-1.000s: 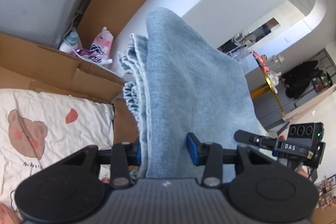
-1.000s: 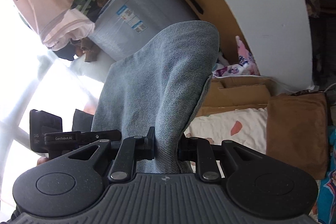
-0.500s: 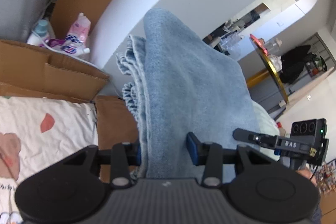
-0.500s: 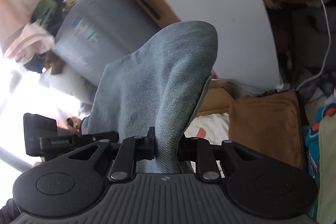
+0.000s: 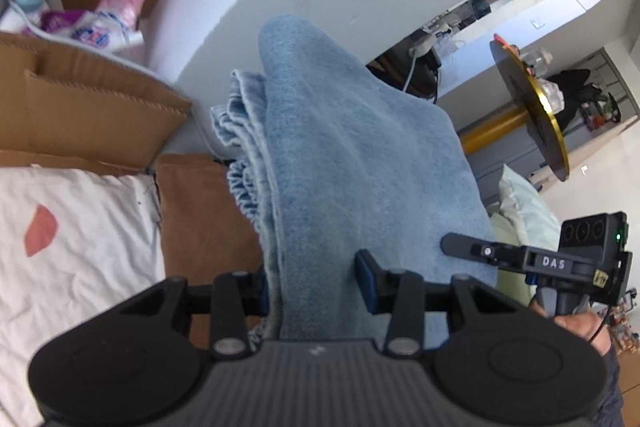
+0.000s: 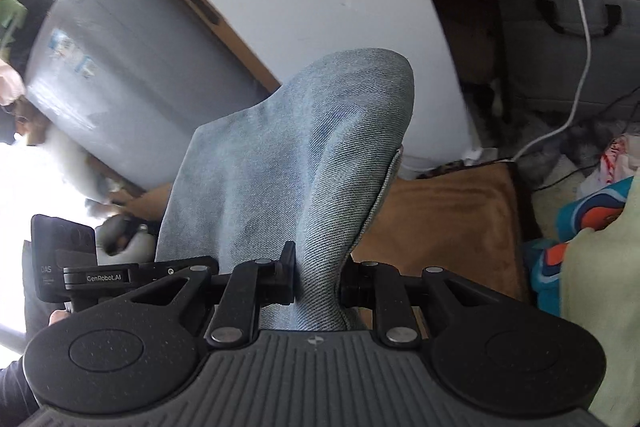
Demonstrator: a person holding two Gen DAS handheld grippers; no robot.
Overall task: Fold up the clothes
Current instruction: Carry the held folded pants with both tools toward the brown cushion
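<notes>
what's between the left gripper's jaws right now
Folded light-blue denim, pinched by the left gripper; its frayed layered edges show on the left side in the left wrist view.

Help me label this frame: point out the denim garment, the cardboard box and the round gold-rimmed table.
denim garment (image 5: 360, 163), left wrist view, on its broad draped face.
cardboard box (image 5: 88, 107), left wrist view, on its side flap.
round gold-rimmed table (image 5: 524, 107), left wrist view, on its dark top.

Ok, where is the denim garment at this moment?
The denim garment is off the bed, clamped in both the left gripper and the right gripper, filling the centre of each wrist view, with the brown cushion behind it.
</notes>
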